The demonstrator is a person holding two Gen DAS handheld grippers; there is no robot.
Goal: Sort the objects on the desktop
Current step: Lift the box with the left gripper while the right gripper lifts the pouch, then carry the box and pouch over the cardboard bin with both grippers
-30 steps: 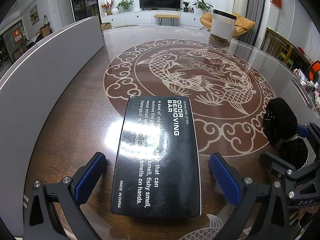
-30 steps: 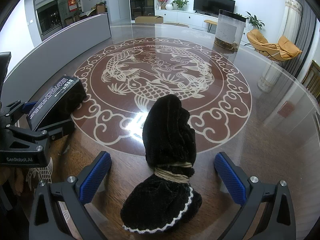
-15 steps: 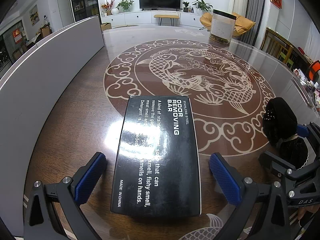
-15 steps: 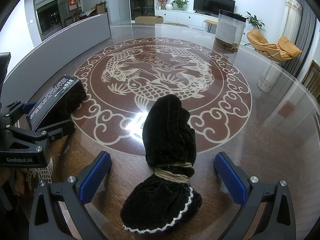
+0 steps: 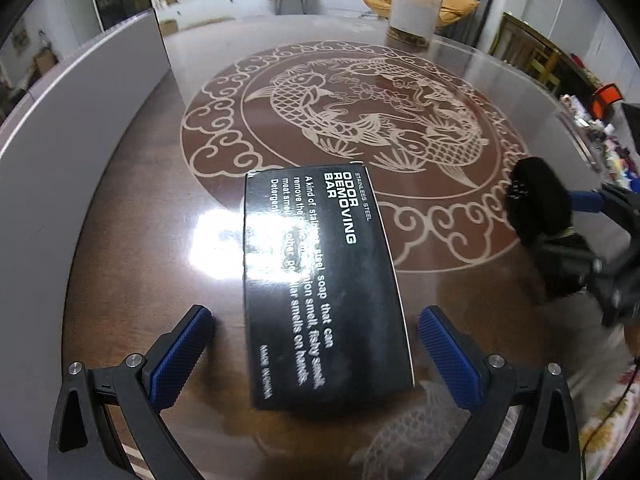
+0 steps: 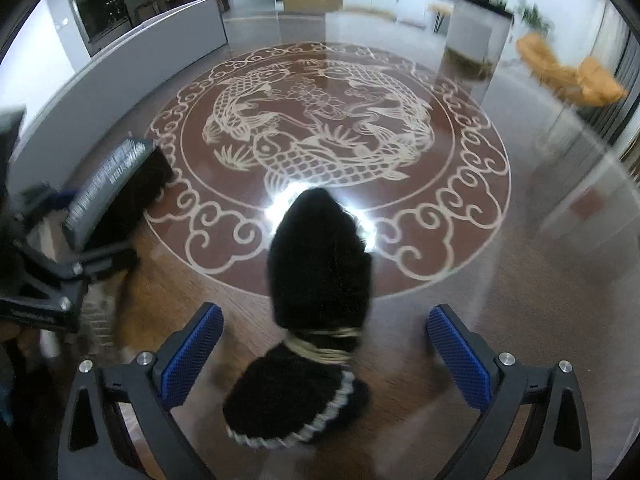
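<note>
Your left hand-held gripper point(image 5: 314, 350) straddles the black box point(image 5: 320, 280) on the desk point(image 5: 132, 208), fingers wide, not touching. Your right hand-held gripper point(image 6: 324, 346) gapes likewise around the black pouch point(image 6: 316, 300).

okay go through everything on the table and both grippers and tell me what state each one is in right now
Black box: closed, lying flat, printed side up, between the pads, untouched.
Black pouch: tied shut with cord, lying on the table, not gripped.
Left hand-held gripper: open, straddling the box.
Right hand-held gripper: open, straddling the pouch.
Tall container: upright at the far edge.
</note>
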